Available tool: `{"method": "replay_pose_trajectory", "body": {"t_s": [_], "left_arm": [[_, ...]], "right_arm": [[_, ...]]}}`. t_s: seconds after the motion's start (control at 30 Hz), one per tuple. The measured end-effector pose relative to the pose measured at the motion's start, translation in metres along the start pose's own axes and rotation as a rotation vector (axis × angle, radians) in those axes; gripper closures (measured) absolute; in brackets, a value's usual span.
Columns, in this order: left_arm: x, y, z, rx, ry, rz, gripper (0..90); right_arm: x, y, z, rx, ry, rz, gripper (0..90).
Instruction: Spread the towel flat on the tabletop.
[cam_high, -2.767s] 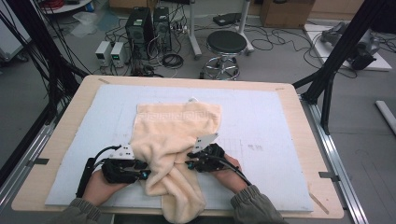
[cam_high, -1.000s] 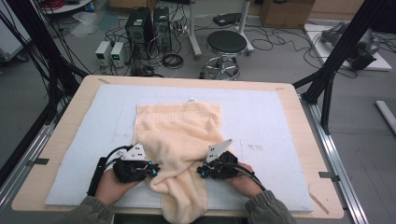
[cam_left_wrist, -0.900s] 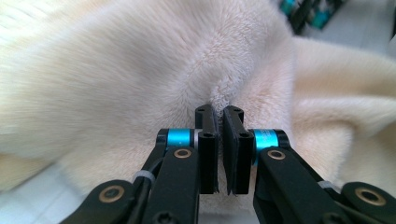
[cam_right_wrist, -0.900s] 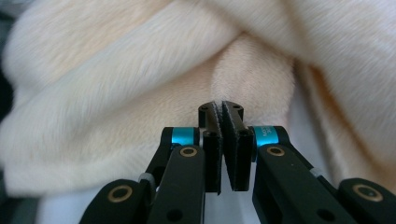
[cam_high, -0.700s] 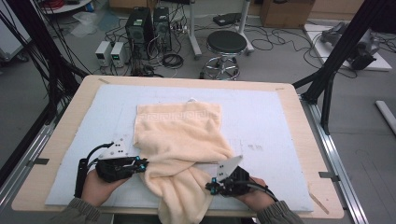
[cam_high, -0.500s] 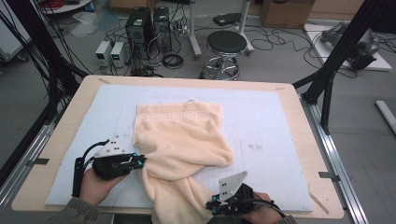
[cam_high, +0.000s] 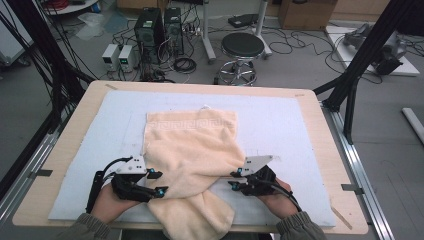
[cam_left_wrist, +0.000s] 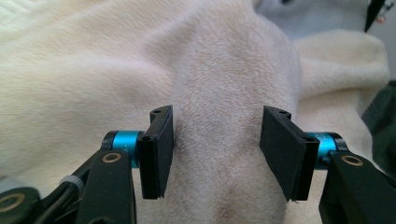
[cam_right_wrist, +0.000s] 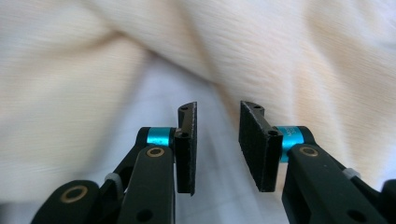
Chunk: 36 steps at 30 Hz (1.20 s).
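A pale blue mat (cam_high: 310, 130) covers the wooden table (cam_high: 327, 150); 1 black stool (cam_high: 242, 47) stands beyond. 1 cream fluffy towel (cam_high: 192, 160) lies rumpled between 2 tools: left gripper (cam_high: 152, 182) parted wide around a fold, right gripper (cam_high: 235, 179) narrowly parted, empty.

Black jaws, cyan collars, brass screws

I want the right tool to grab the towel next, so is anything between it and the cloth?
Nothing visible. The right tool is open over bare mat, with the towel's edge directly ahead of its jaws.
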<state>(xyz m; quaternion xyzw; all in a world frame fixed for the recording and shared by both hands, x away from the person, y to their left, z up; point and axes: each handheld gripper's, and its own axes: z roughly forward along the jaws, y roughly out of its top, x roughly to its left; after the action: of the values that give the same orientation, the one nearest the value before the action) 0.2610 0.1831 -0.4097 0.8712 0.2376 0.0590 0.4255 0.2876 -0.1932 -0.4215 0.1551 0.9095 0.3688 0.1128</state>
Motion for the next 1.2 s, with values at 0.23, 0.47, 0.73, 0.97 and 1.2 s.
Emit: {"method": "replay_pose_trajectory", "body": {"t_s": [0.23,0.47,0.73,0.97,1.2], "left_arm": [[0.002,0.004,0.017,0.074,-0.020,0.019,78.0],[0.017,0.012,-0.008,-0.039,0.066,-0.037,84.3],[0.043,0.028,-0.019,-0.088,0.181,-0.079,84.6],[0.086,0.024,0.024,0.033,0.269,-0.160,84.4],[0.086,0.024,0.016,-0.010,0.260,-0.173,72.0]], "right_arm": [[-0.021,0.006,0.022,0.029,-0.062,0.022,70.3],[-0.030,0.021,0.015,0.014,-0.010,0.036,84.8],[-0.049,0.045,-0.002,-0.016,-0.064,0.062,84.3],[-0.077,0.031,0.035,0.046,-0.084,0.137,81.2],[-0.071,0.034,0.021,-0.015,-0.090,0.129,67.1]]}}
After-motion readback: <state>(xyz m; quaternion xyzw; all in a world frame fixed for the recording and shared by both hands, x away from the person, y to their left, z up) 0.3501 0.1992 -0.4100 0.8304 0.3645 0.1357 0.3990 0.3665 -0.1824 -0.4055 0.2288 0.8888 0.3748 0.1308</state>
